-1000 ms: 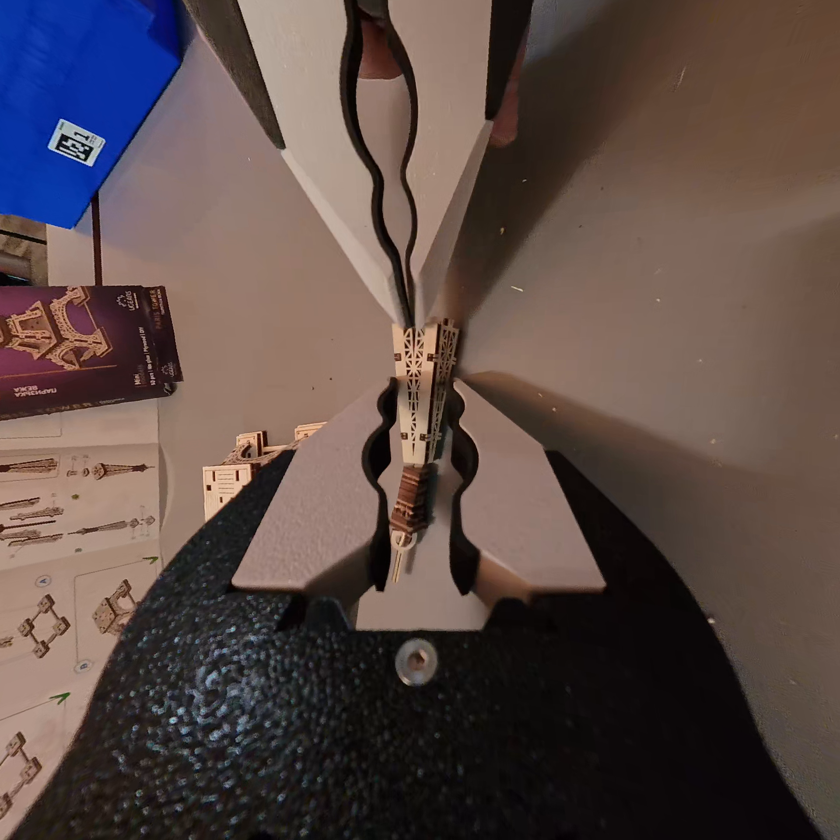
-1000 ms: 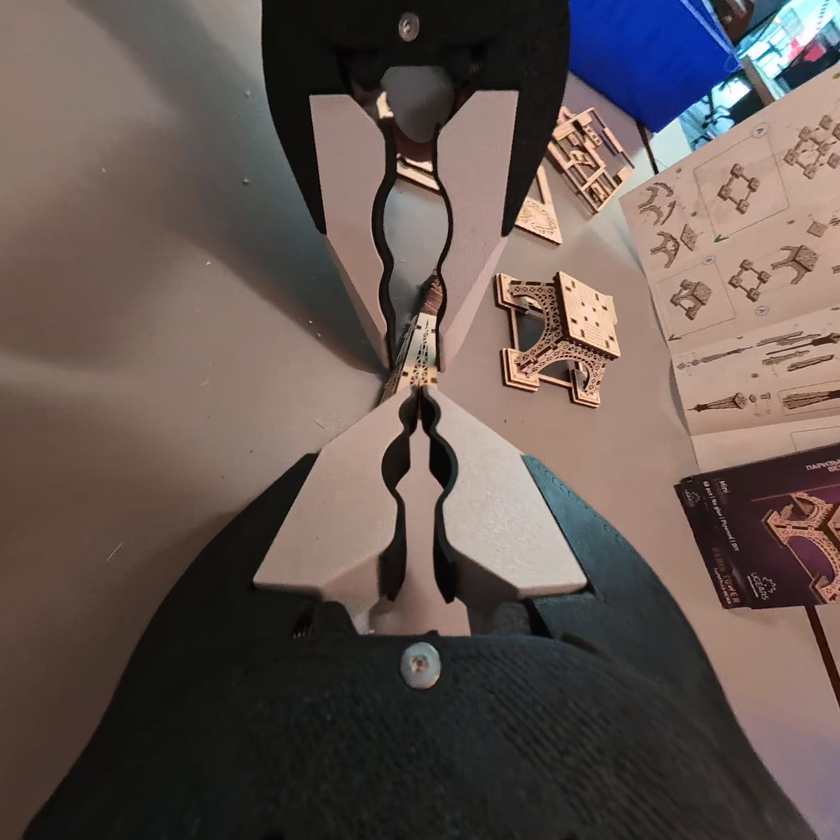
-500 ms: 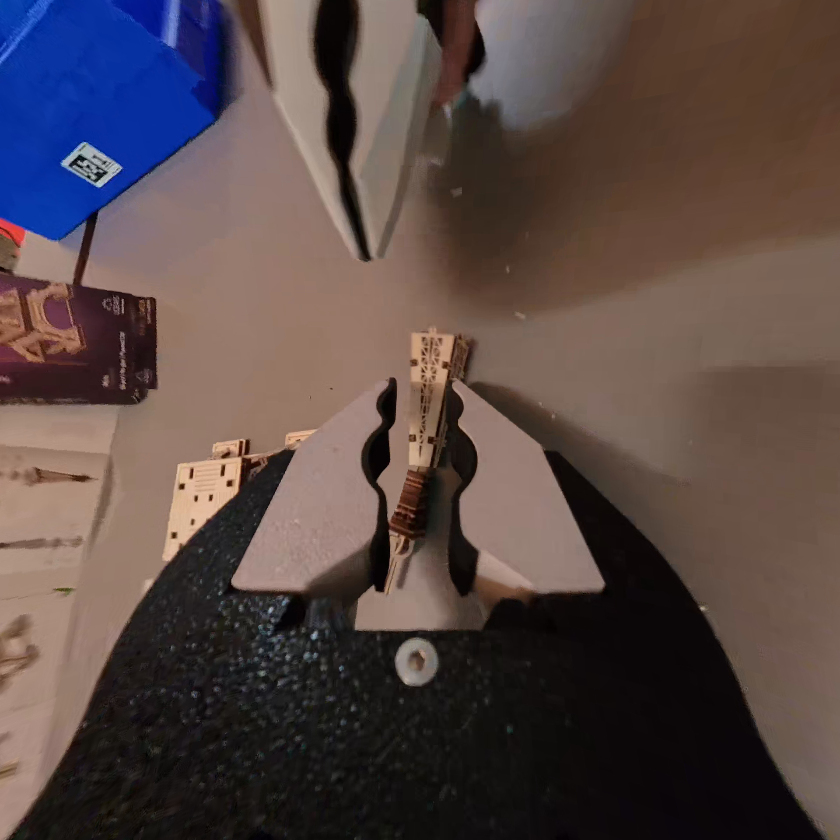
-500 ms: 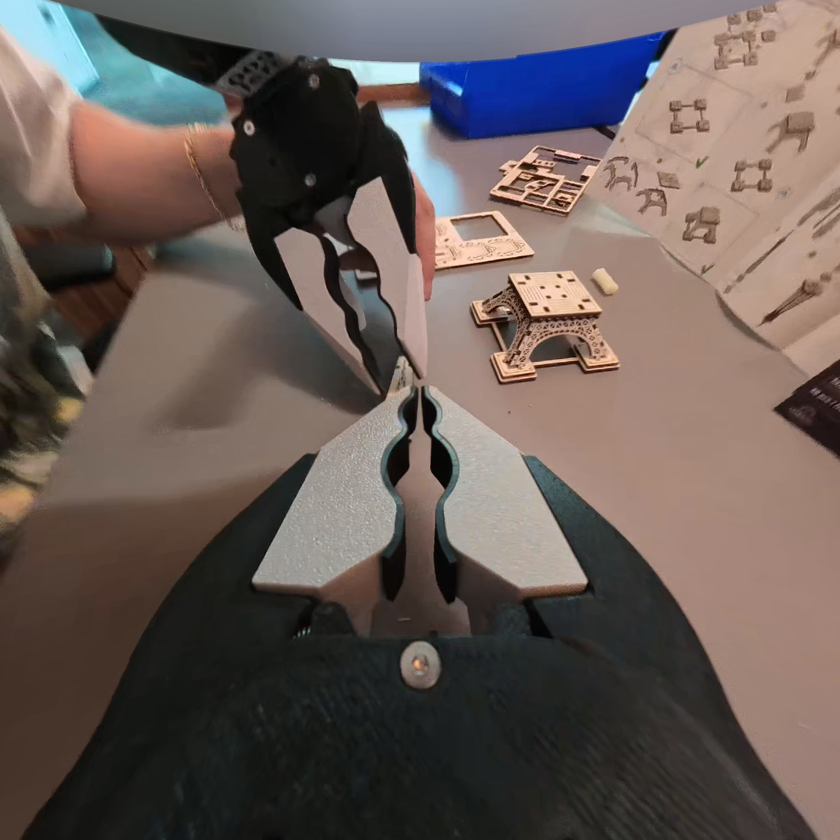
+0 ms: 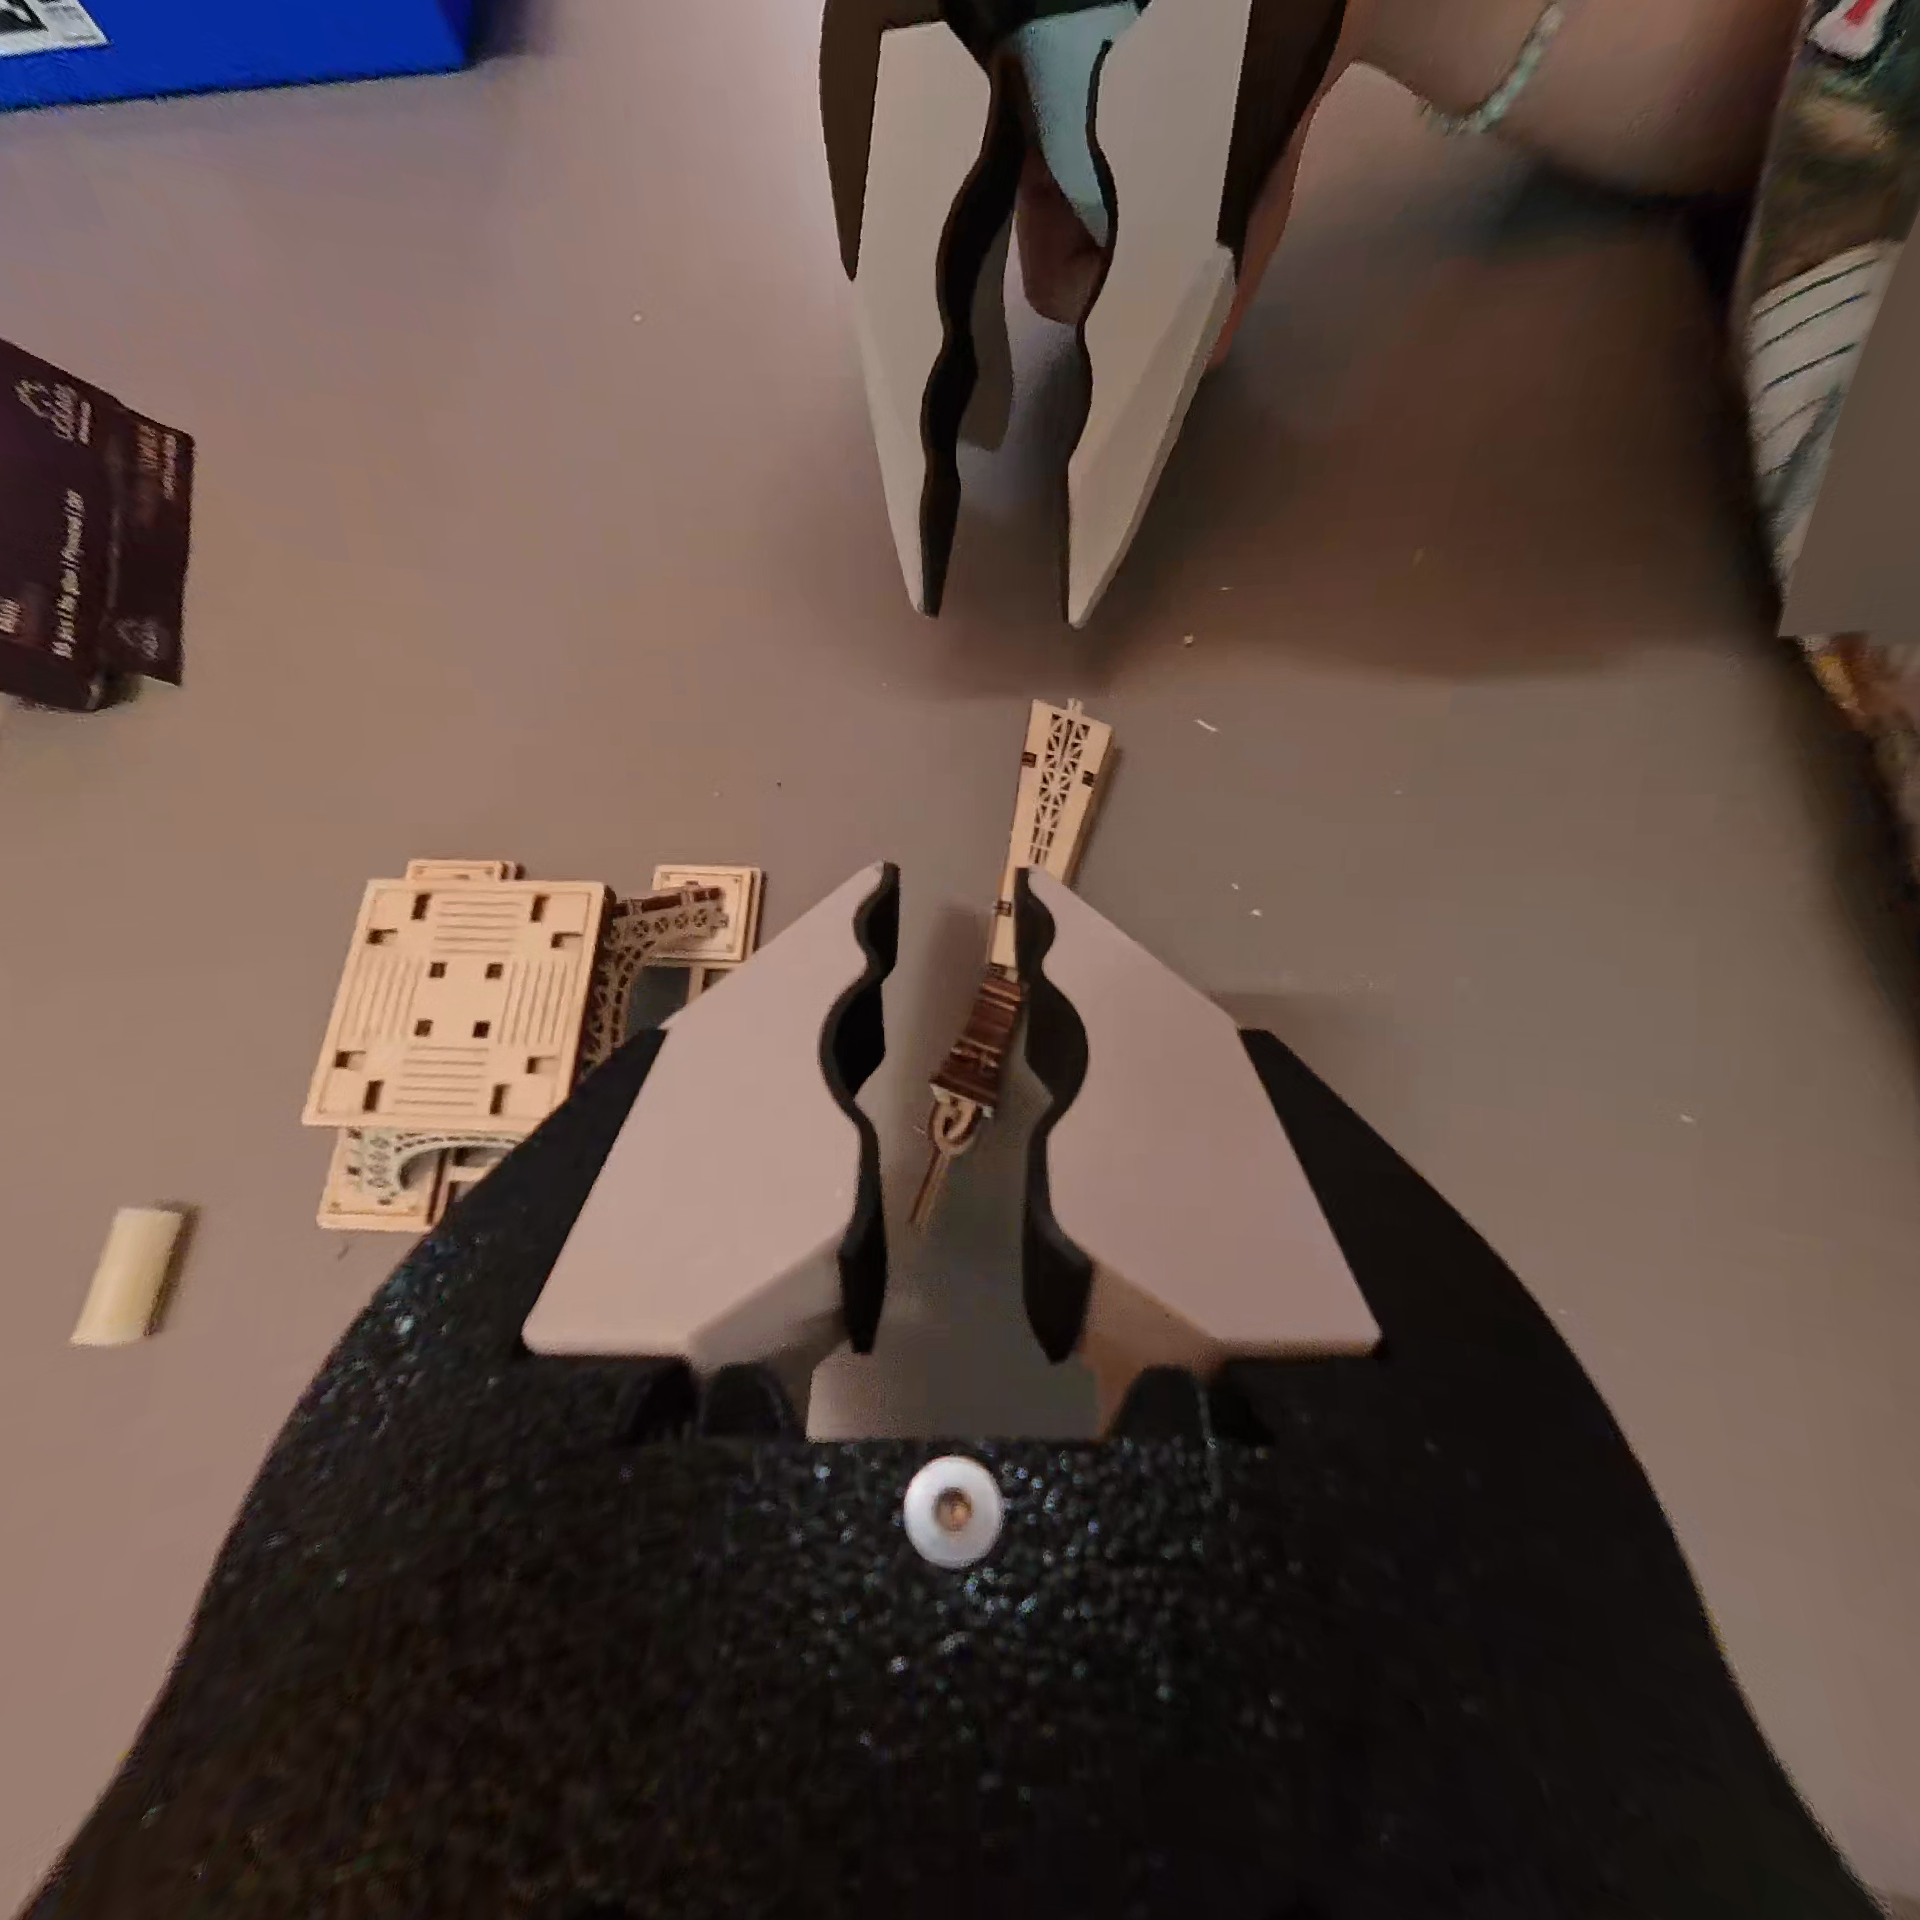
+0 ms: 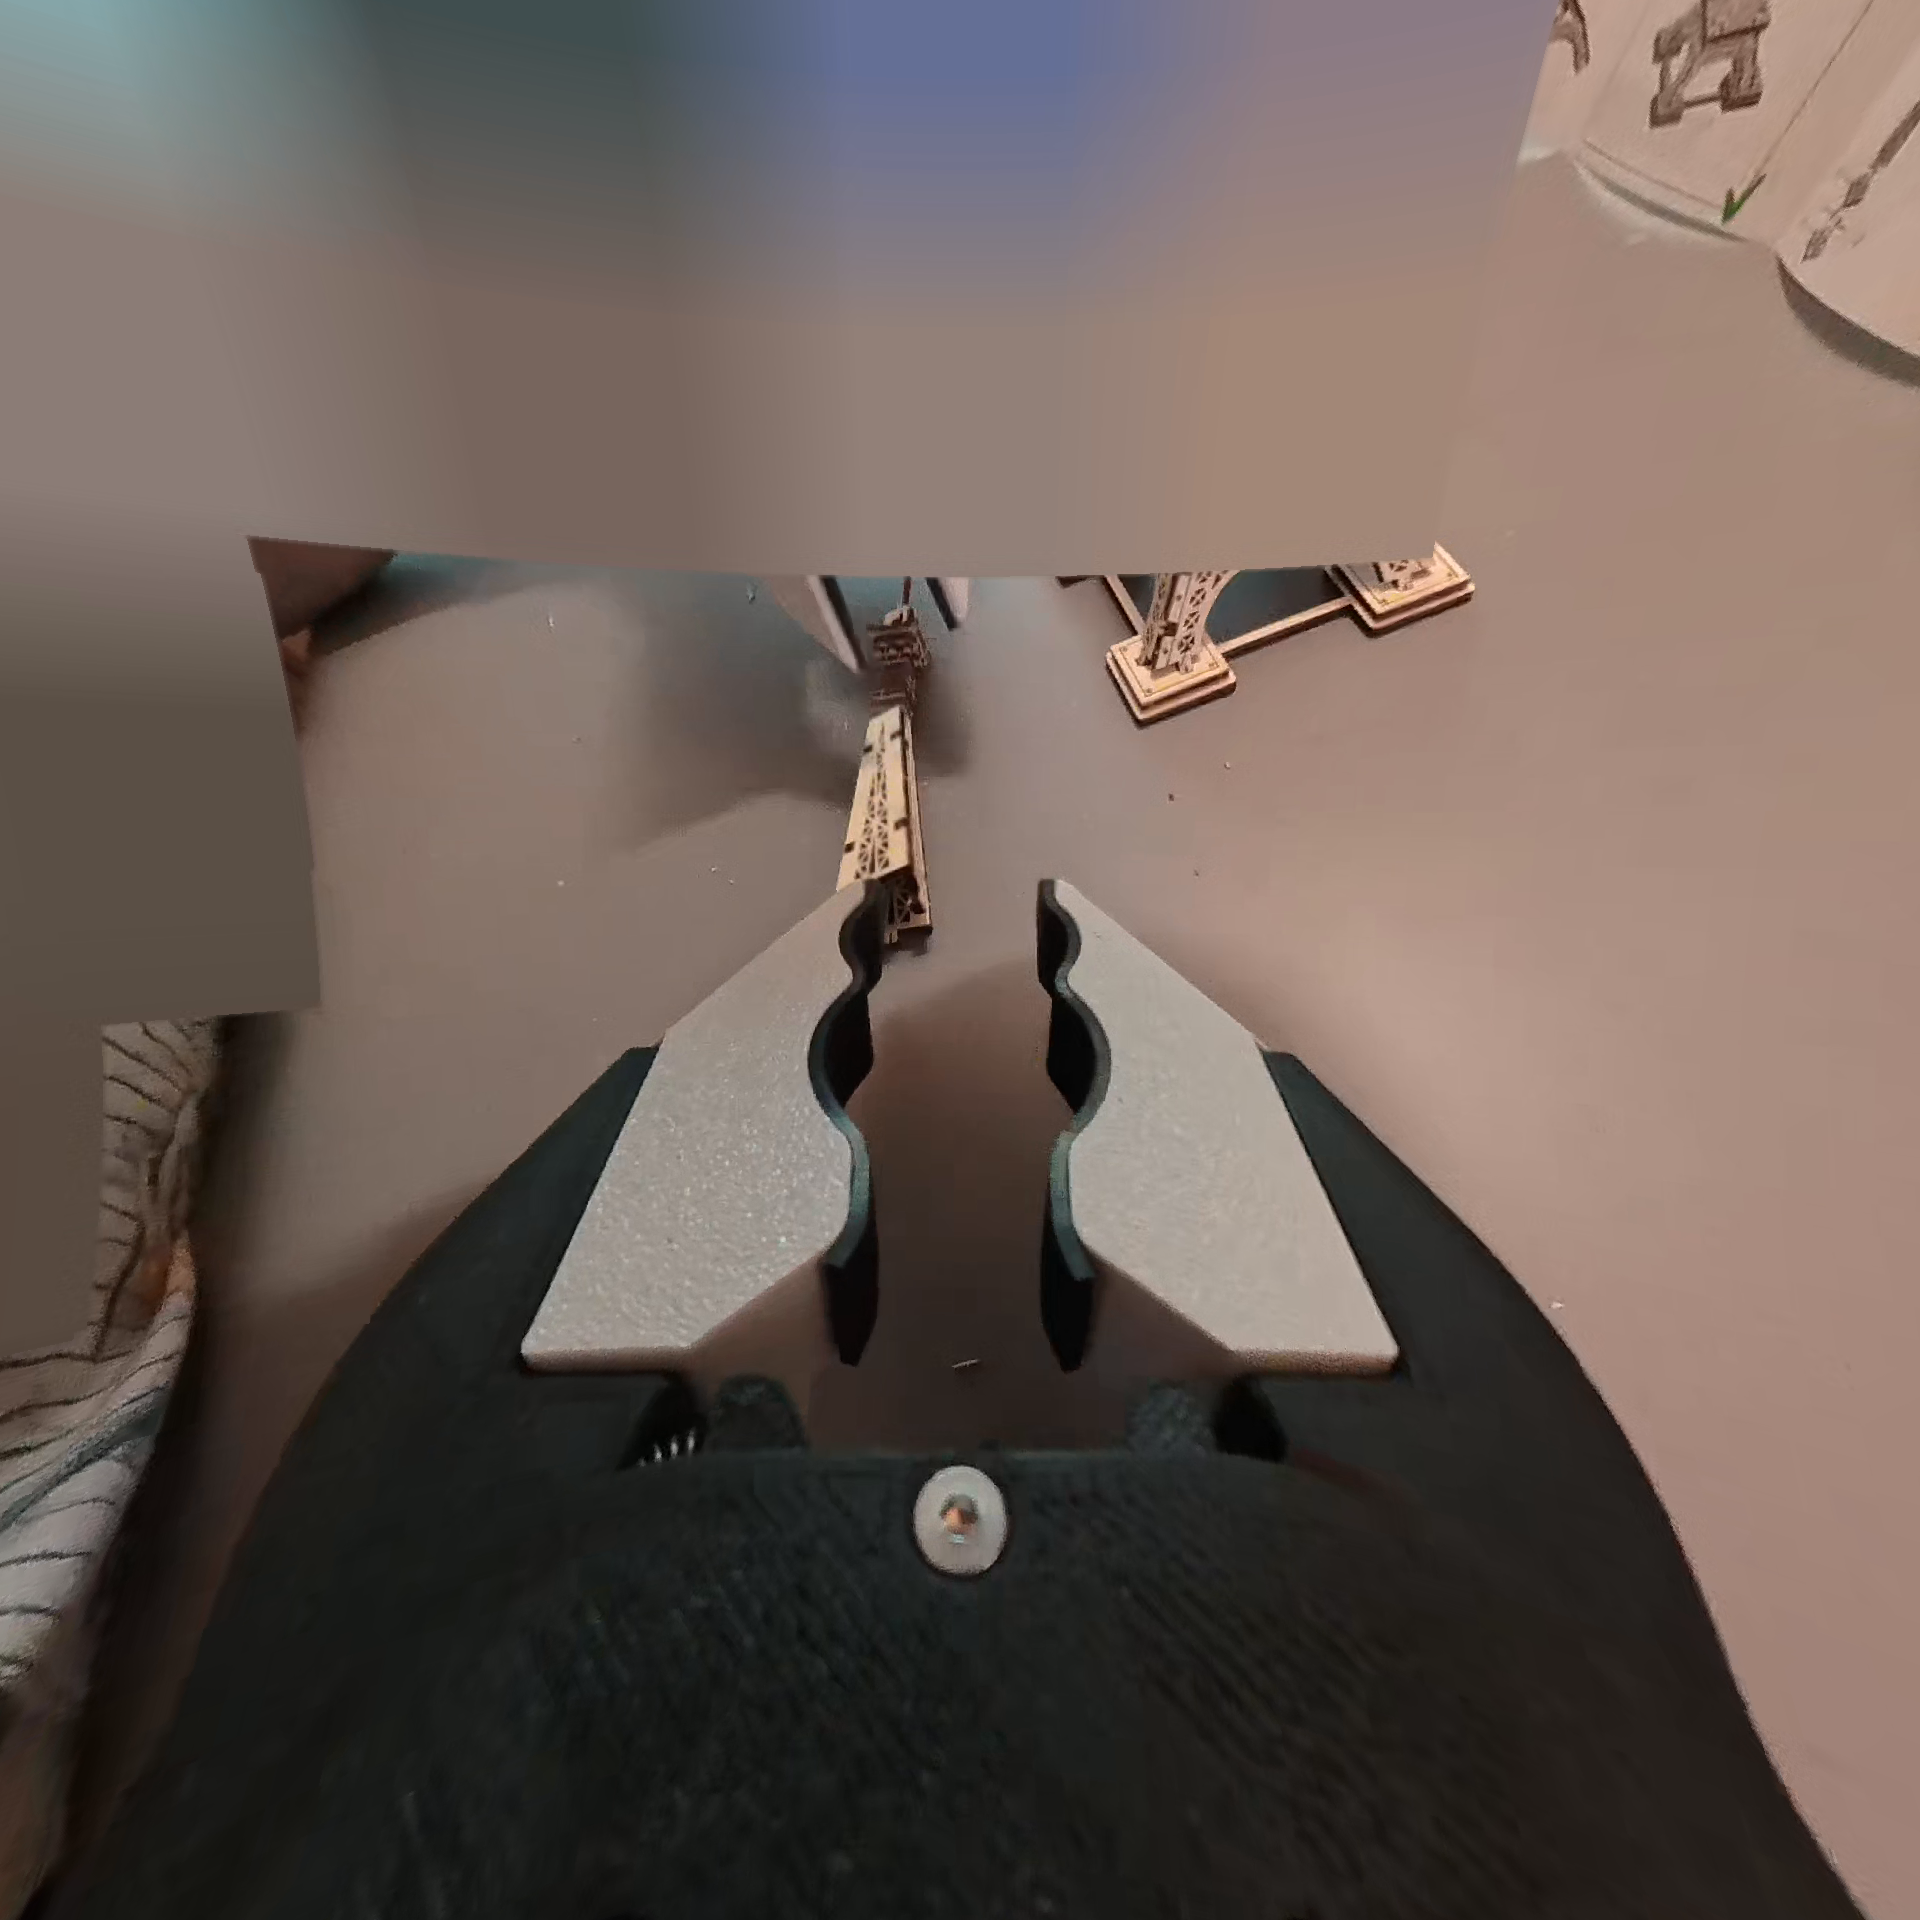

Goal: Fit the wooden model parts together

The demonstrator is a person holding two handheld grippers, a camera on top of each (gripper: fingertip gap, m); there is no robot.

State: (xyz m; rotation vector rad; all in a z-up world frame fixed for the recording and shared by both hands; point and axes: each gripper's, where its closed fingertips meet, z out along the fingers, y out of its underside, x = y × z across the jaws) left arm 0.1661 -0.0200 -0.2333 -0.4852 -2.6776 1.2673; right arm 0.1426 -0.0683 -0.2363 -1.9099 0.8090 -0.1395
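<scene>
A slim wooden tower spire [image 5: 1055, 800] lies on the grey table [image 5: 520, 520]. Its dark thin end runs back between the fingers of my left gripper [image 5: 954, 878]. The spire rests against the right finger [image 5: 1049, 935] while the left pad stands clear of it, so this gripper is open. My right gripper [image 6: 951, 894] is open and empty. The spire's wide end [image 6: 883, 821] lies just ahead of its left fingertip. In the left wrist view the right gripper [image 5: 995, 613] hovers just beyond the spire. The arched wooden tower base [image 5: 457, 997] stands to the left and also shows in the right wrist view [image 6: 1174, 644].
A small cream piece [image 5: 130, 1273] lies at the left. A dark box [image 5: 83, 540] and a blue bin [image 5: 229, 42] sit at the far left. Instruction sheets [image 6: 1766, 104] lie at the right wrist view's upper right. A person's arm [image 5: 1558, 104] is behind the right gripper. The tips of one gripper are about 6 centimeters away from the tips of the other. The left tips stand about 15 centimeters off the small cream piece [image 5: 130, 1273].
The right gripper was shut on the spire's wide end, let it go, drew back and opened. The spire now lies on the table between the left fingers.
</scene>
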